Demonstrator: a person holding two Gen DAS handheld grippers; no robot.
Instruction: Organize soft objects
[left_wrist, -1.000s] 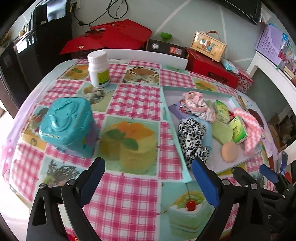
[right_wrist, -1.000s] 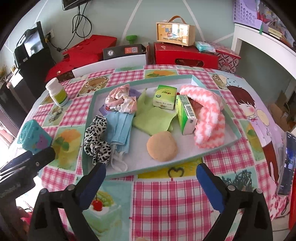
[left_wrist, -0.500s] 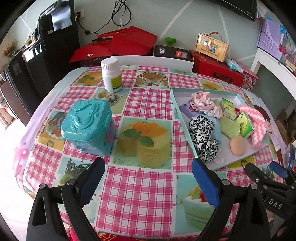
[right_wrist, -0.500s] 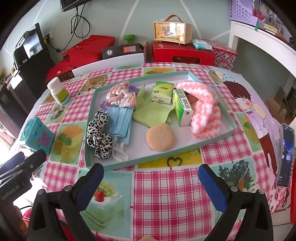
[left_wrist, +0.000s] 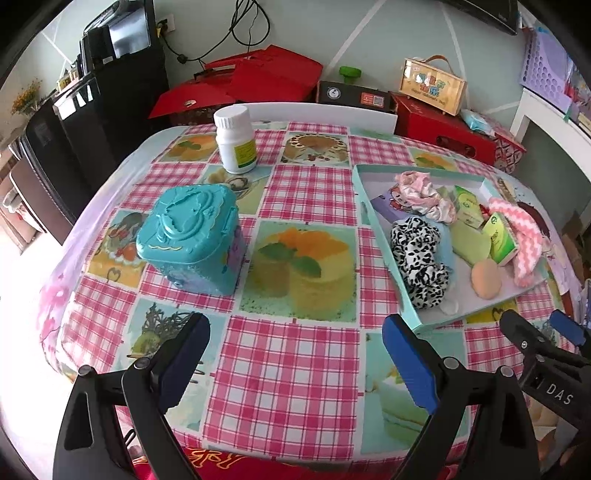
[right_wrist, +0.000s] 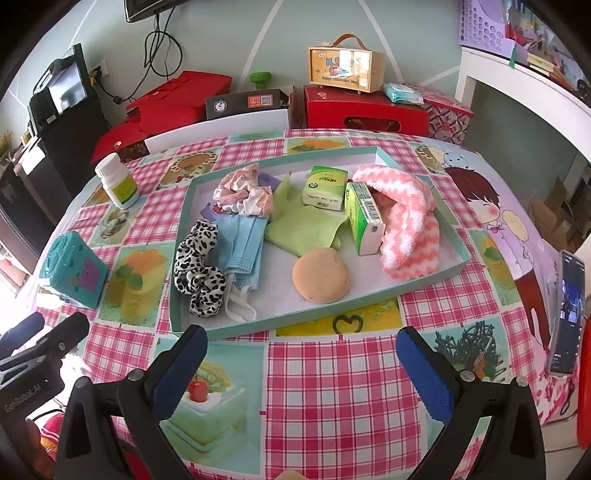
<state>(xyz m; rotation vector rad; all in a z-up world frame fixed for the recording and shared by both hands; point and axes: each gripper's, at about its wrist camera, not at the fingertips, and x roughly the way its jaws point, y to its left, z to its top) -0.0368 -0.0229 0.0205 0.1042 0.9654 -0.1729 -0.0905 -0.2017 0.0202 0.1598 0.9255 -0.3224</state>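
Right wrist footage is filled by a round table (right_wrist: 332, 398) spread with a pink checked cloth printed with cakes, and every other place below is given relative to the shallow teal tray (right_wrist: 295, 325) set on its middle. Inside the tray, against its right wall, a pink and white zigzag fleece cloth (right_wrist: 410, 229) is heaped, with a green carton (right_wrist: 364, 221) leaned against the cloth's left side. Near the tray's centre a light green cloth (right_wrist: 303, 229) is spread flat, and a second green carton (right_wrist: 325, 188) is laid at its far edge. Toward the tray's left wall a blue face mask (right_wrist: 243, 251) is seen, overlapped on its left by a leopard-print scrunchie (right_wrist: 199, 269). In the far left corner a pale pink scrunchie (right_wrist: 243, 192) is bunched. A round beige sponge (right_wrist: 320, 275) is placed near the front wall. Left of the tray, well apart from it, a teal lidded box (left_wrist: 192, 236) is stood on the cloth, and a white pill bottle (left_wrist: 236, 138) is seen beyond that box. Right of the tray, at the table's edge, a phone (right_wrist: 567, 310) is propped. Before the tray's front wall the right gripper (right_wrist: 295, 373) is held with its blue pads spread wide and nothing between them. Off the tray's near left corner the left gripper (left_wrist: 295, 354) is likewise held agape and empty.
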